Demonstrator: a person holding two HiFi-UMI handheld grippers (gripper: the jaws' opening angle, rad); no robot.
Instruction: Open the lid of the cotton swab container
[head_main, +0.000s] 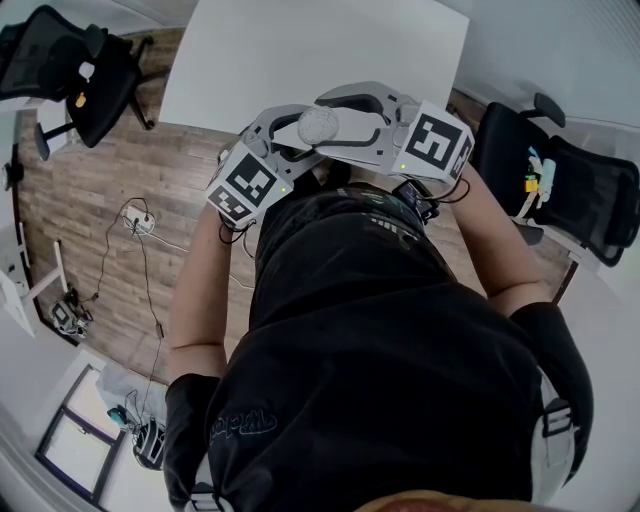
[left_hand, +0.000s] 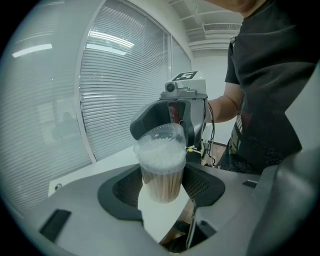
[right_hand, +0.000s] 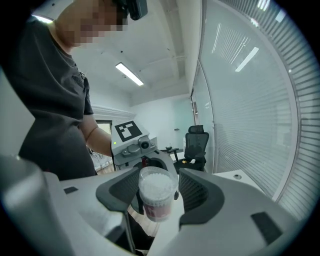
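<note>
Cotton swab container (left_hand: 161, 181) held midair: left gripper (left_hand: 162, 172) clamps the body as anchor; right gripper (right_hand: 157, 187) clamps the lid (left_hand: 165, 134), evidently for removal.

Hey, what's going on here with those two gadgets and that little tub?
A person holds a claw tool in each hand at chest height, both closed on one cotton swab container. The left claw grips its body, and the right claw sits around the top end. The clear lid looks closed, so it has not been opened yet.
</note>
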